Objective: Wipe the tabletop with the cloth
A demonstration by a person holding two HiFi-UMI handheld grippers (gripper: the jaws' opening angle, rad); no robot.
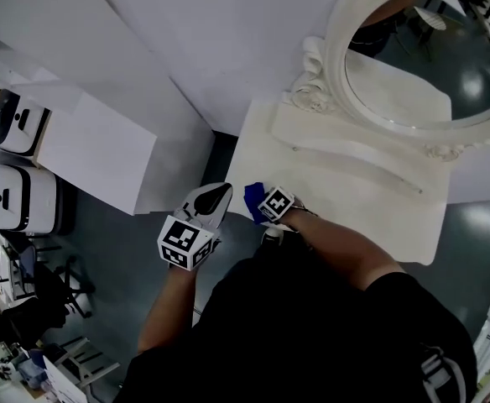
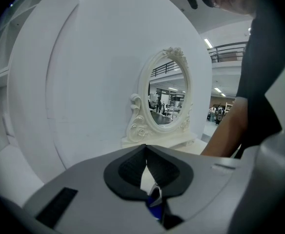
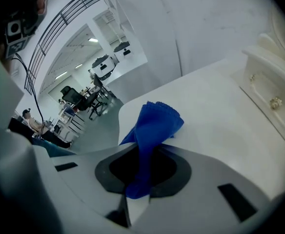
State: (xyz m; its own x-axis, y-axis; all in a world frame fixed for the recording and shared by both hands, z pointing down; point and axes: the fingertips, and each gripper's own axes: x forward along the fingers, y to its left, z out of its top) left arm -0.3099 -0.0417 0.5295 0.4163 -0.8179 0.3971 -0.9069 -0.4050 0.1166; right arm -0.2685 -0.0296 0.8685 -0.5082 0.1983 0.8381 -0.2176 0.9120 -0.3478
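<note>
The blue cloth (image 3: pixel 153 123) is bunched and pinched between the jaws of my right gripper (image 3: pixel 143 152), its free end standing up over the white tabletop (image 3: pixel 215 111). In the head view the cloth (image 1: pixel 252 198) sticks out of the right gripper (image 1: pixel 262 206) at the table's near left corner (image 1: pixel 253 141). My left gripper (image 1: pixel 218 196) hangs just left of it, off the table's edge and over the floor. Its jaws are shut with nothing held, meeting in the left gripper view (image 2: pixel 145 149).
An oval mirror in an ornate cream frame (image 1: pixel 337 74) stands on a low drawer base (image 1: pixel 354 154) at the back of the table. A white cabinet (image 1: pixel 94 149) is at the left, with white machines (image 1: pixel 14 196) and chairs (image 1: pixel 52 288) on the floor.
</note>
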